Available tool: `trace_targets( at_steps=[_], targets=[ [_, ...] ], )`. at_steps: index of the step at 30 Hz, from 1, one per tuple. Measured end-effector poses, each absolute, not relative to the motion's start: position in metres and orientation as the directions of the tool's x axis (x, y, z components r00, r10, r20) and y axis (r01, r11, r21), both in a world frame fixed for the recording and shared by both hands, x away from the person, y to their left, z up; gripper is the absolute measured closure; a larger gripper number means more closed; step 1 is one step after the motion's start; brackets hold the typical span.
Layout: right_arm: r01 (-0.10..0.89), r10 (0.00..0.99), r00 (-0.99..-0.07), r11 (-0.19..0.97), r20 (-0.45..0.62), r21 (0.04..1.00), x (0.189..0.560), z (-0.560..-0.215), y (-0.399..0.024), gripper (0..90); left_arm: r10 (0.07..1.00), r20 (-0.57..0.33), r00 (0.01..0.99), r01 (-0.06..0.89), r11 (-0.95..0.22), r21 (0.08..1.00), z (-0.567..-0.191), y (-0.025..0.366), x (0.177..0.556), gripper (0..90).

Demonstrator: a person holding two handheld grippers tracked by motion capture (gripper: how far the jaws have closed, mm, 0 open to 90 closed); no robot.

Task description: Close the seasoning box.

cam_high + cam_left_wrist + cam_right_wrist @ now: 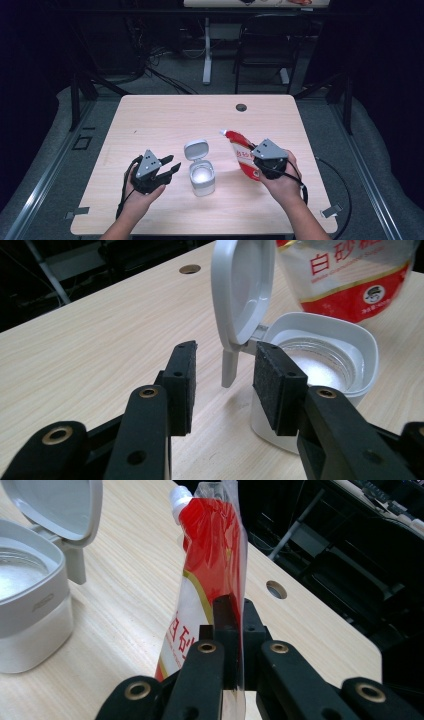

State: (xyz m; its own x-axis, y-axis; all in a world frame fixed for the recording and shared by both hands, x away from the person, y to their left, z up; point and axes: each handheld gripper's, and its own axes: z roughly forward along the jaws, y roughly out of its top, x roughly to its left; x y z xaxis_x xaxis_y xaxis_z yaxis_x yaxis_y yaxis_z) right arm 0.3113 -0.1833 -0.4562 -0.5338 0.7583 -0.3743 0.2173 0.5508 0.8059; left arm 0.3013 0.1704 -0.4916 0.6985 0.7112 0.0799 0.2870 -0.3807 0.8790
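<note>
A white container (pixel 202 179) stands in the middle of the table with its hinged lid (pixel 195 149) tipped up; white grains lie inside (pixel 320 367). My left gripper (pixel 172 166) sits just left of it, open, nothing pressed between its pads (pixel 277 385). In the left gripper view the lid (pixel 242 287) and its hinge tab stand beyond the gap, with the container (pixel 367 347) beside the right-hand pad. To the right of the container, my right gripper (pixel 256 161) is shut on a red and white spouted pouch (pixel 240 150), held up off the table. The pouch (pixel 210 545) rises edge-on from the jaws, white spout on top.
The wooden table (pixel 165 115) has a round cable hole (pixel 241 107) near its far edge. A black chair (pixel 265 45) and a white desk leg (pixel 206 55) stand on the floor beyond. Cables trail from both grippers toward the near edge.
</note>
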Motion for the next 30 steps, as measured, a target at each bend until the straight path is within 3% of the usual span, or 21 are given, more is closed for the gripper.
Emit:
trace_targets(
  at_steps=[9, 30],
  targets=[
    [0.222, 0.766, -0.554, 0.513, -0.325, 0.829, 0.298, -0.461, -0.203, 88.8, 0.712, 0.078, 0.698, 0.291, -0.383, 0.877, -0.493, 0.169, 0.300, 61.5],
    [0.240, 0.798, -0.556, 0.421, -0.232, 0.874, 0.272, -0.488, -0.239, 76.3, 0.717, 0.071, 0.694, 0.299, -0.377, 0.877, -0.495, 0.170, 0.300, 60.5]
  ],
)
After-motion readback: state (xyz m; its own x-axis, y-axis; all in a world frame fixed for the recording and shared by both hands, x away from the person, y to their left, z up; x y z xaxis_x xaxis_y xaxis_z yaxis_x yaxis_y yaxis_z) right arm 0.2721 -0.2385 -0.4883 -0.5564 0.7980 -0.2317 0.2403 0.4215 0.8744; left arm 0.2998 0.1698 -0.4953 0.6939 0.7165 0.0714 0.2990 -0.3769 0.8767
